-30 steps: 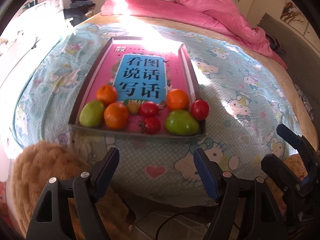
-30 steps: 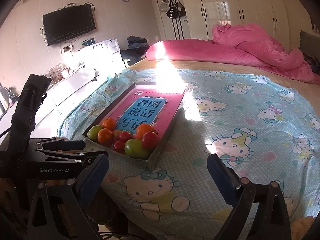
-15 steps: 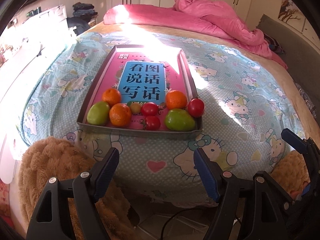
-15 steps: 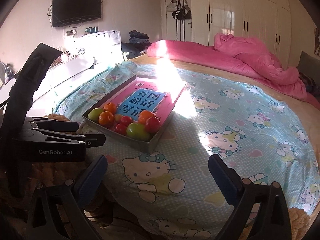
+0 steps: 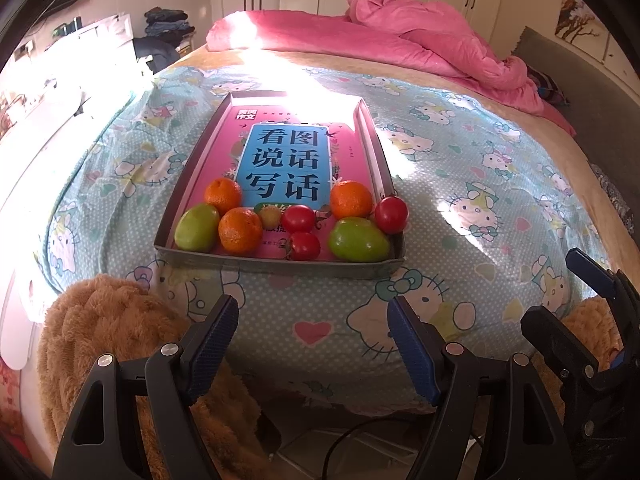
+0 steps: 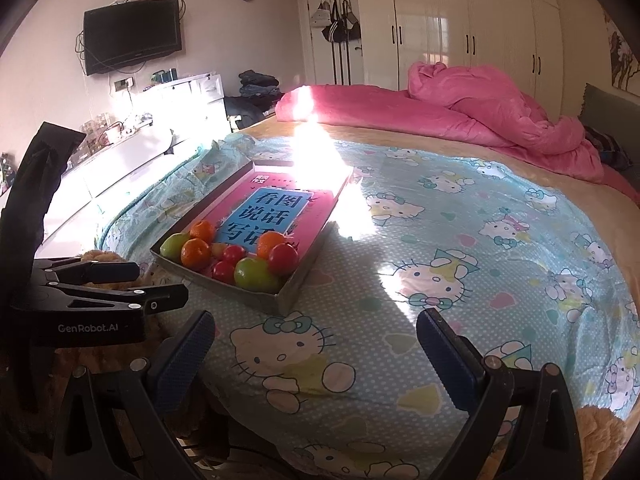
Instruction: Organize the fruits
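Note:
A shallow grey tray (image 5: pixel 276 266) (image 6: pixel 288 296) with a pink book as its floor lies on the bed. At its near end sit three oranges (image 5: pixel 240 230), two green fruits (image 5: pixel 358 240) (image 6: pixel 254 276), three red tomatoes (image 5: pixel 390 215) (image 6: pixel 283 259) and a small pale fruit (image 5: pixel 270 216). My left gripper (image 5: pixel 312 340) is open and empty, off the bed's edge in front of the tray. My right gripper (image 6: pixel 316 354) is open and empty, to the right of the tray; it also shows in the left wrist view (image 5: pixel 560 304).
The bed has a blue cartoon-cat sheet (image 6: pixel 460 248) and a bunched pink duvet (image 6: pixel 480 116) at the far end. A brown plush rug (image 5: pixel 108 328) and a cable lie on the floor below. A white counter (image 6: pixel 120 164) runs along the left.
Both views have tilted up and drawn back slightly, so the tray sits lower and farther in frame. The fruits have not moved. Both grippers stay open.

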### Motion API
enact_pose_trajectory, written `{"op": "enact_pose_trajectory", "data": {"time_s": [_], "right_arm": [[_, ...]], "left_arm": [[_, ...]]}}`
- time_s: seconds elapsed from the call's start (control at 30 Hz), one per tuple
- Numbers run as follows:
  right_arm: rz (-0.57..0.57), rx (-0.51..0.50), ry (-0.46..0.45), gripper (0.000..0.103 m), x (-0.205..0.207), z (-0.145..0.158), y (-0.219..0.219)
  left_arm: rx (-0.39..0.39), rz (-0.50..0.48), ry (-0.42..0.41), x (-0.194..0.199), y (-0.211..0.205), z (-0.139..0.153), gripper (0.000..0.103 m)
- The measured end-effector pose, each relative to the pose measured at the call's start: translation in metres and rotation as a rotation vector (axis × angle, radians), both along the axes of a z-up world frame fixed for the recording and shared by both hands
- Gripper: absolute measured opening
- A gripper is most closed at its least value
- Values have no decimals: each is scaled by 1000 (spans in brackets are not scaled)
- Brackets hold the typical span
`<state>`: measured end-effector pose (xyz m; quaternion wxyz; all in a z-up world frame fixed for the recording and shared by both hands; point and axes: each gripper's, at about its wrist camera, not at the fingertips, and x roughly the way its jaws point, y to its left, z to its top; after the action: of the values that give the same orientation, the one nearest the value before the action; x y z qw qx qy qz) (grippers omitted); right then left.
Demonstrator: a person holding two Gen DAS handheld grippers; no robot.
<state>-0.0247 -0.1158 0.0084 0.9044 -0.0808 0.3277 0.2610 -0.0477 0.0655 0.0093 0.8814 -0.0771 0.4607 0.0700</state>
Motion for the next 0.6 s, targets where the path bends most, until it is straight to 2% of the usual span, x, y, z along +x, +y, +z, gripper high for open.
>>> {"op": "enact_pose_trajectory", "data": {"time_s": [0.6], "right_arm": [[-6, -1, -4, 102, 1, 0, 0]], "left_arm": [[16, 7, 17, 1, 0, -3, 78]]}}
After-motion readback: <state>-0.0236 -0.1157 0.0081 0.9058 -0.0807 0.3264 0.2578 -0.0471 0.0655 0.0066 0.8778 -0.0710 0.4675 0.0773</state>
